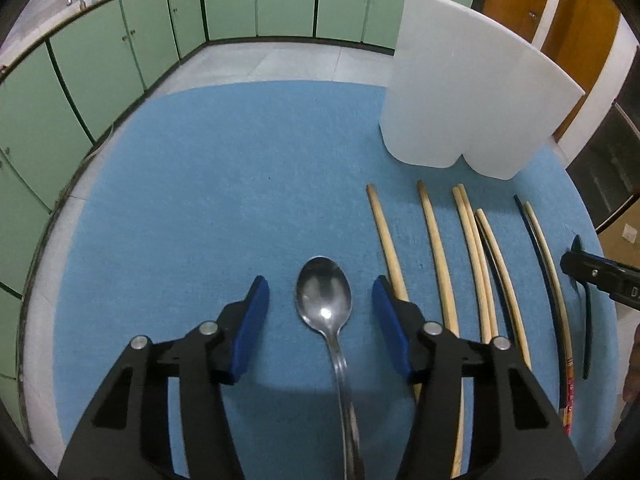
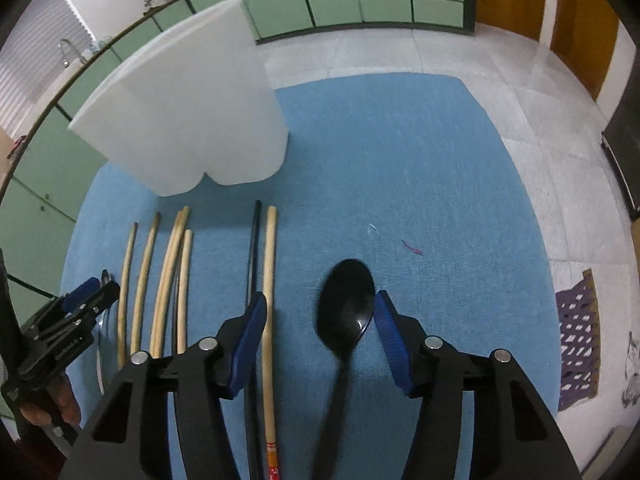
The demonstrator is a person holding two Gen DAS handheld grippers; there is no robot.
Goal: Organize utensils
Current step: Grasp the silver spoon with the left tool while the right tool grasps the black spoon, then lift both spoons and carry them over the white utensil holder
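Observation:
A steel spoon point(image 1: 325, 300) lies on the blue mat point(image 1: 200, 200), bowl away from me, between the open fingers of my left gripper point(image 1: 320, 296). A black spoon point(image 2: 347, 308) lies between the open fingers of my right gripper point(image 2: 320, 312), close to the right finger. Several wooden and black chopsticks point(image 1: 472, 248) lie side by side between the two spoons; they also show in the right wrist view point(image 2: 172, 272). A white two-lobed utensil holder point(image 1: 464, 92) stands behind them, also visible in the right wrist view point(image 2: 188, 120).
The mat covers a round table with a white rim point(image 1: 40, 280). Green cabinets point(image 1: 80, 72) and a tiled floor point(image 2: 520, 100) lie beyond. A purple basket point(image 2: 580, 340) sits on the floor to the right.

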